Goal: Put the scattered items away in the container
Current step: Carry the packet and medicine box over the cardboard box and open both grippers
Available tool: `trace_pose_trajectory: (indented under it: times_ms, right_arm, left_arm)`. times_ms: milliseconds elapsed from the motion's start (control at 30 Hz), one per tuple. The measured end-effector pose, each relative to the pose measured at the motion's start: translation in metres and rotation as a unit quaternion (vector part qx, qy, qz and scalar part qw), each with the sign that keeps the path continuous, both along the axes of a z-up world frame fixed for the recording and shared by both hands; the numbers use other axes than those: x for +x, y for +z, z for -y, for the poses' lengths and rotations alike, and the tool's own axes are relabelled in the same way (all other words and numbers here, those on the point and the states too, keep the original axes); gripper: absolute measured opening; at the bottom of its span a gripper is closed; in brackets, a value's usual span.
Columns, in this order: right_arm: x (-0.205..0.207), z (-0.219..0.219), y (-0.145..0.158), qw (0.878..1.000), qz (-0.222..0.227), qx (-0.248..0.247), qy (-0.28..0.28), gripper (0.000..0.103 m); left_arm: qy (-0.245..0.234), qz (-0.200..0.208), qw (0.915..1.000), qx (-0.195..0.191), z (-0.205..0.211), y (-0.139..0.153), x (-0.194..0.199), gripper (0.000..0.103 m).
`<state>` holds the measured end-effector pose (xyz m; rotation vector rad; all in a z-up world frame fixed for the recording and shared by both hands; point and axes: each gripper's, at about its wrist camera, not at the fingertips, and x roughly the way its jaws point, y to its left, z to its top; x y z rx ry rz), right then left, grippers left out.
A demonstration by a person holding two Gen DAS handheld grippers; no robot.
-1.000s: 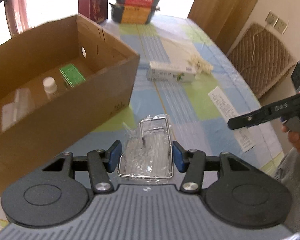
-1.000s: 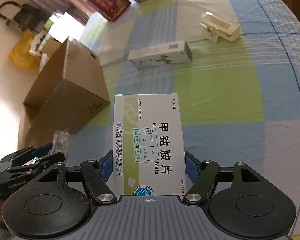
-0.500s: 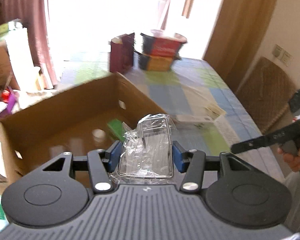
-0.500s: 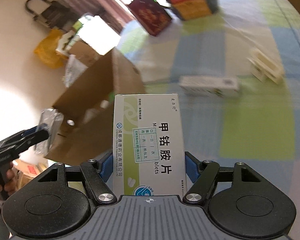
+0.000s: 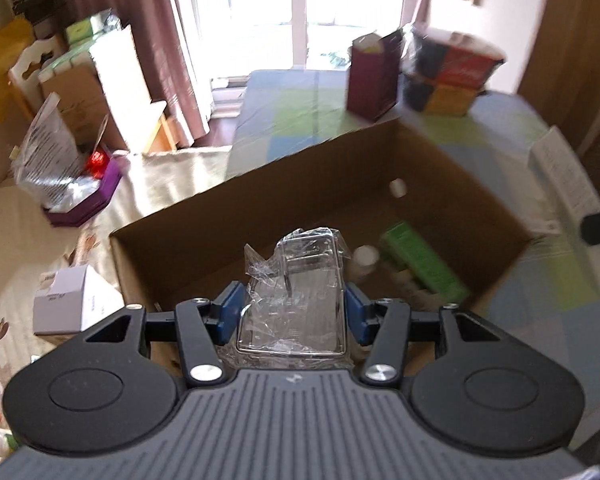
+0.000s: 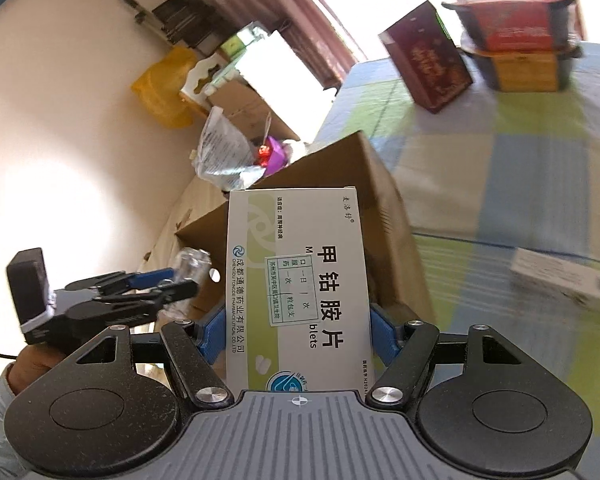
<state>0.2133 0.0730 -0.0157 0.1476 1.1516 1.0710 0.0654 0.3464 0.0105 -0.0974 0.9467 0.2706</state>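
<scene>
While the left tongs point(image 5: 292, 316) clench a plastic-wrapped wire rack point(image 5: 296, 300) over the open cardboard box point(image 5: 260, 216), its loose film could snag a blue pad on release. Clamped in the right tongs point(image 6: 296, 332), the white medicine carton point(image 6: 300, 292) hangs short of the box; crowding the left tongs risks a collision. A white packet point(image 6: 564, 280) waits on the checked surface point(image 6: 520, 168).

The left gripper point(image 5: 292, 312) is clamping a clear plastic packet with a wire frame point(image 5: 294, 304) between its blue pads point(image 5: 230, 312), hanging over the near wall of the open cardboard box point(image 5: 204, 220). Inside the box, a green carton point(image 5: 420, 260) and a white-capped bottle point(image 5: 366, 258) are lying side by side on the floor.
</scene>
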Motion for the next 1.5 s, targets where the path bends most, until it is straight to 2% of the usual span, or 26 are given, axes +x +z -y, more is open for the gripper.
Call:
trace_pose_trajectory:
  times_ms: [267, 400, 667, 900, 1033, 1167, 1300, 1333, 1367, 1400, 1500]
  right_arm:
    - [0.007, -0.048, -0.020, 0.999, 0.011, -0.037, 0.012, 0.073]
    - [0.009, -0.057, -0.025, 0.997, 0.035, -0.062, 0.016, 0.073]
    - [0.008, -0.074, -0.032, 0.992, 0.074, -0.099, 0.030, 0.073]
    - [0.006, -0.093, -0.037, 0.987, 0.106, -0.120, 0.020, 0.073]
    - [-0.002, -0.105, -0.041, 0.979, 0.156, -0.127, 0.022, 0.073]
    - [-0.010, -0.114, -0.044, 0.965, 0.229, -0.127, 0.025, 0.073]
    - [-0.013, -0.119, -0.046, 0.955, 0.271, -0.120, 0.029, 0.074]
    - [-0.014, -0.118, -0.046, 0.953, 0.278, -0.119, 0.030, 0.076]
    - [-0.015, -0.118, -0.045, 0.951, 0.285, -0.118, 0.031, 0.084]
    - [-0.016, -0.116, -0.045, 0.950, 0.289, -0.117, 0.032, 0.096]
    - [-0.022, -0.111, -0.042, 0.948, 0.292, -0.119, 0.043, 0.096]
  left_arm:
    - [0.026, -0.045, 0.9986, 0.014, -0.033, -0.037, 0.017, 0.048]
    - [0.031, -0.055, 0.9980, 0.007, -0.041, -0.049, 0.023, 0.049]
    - [0.022, -0.042, 0.9988, 0.015, -0.041, -0.046, 0.021, 0.052]
    - [0.007, -0.030, 0.9995, 0.011, -0.037, -0.037, 0.017, 0.053]
    - [0.002, -0.025, 0.9997, 0.006, -0.036, -0.035, 0.016, 0.054]
    - [0.002, -0.024, 0.9997, 0.006, -0.037, -0.035, 0.016, 0.057]
    - [0.002, -0.025, 0.9997, 0.008, -0.039, -0.037, 0.015, 0.058]
    - [0.001, -0.025, 0.9996, 0.008, -0.039, -0.037, 0.015, 0.058]
    - [0.001, -0.025, 0.9996, 0.008, -0.038, -0.037, 0.015, 0.059]
    - [0.001, -0.025, 0.9997, 0.007, -0.038, -0.037, 0.014, 0.059]
    - [0.000, -0.026, 0.9997, 0.006, -0.037, -0.037, 0.013, 0.060]
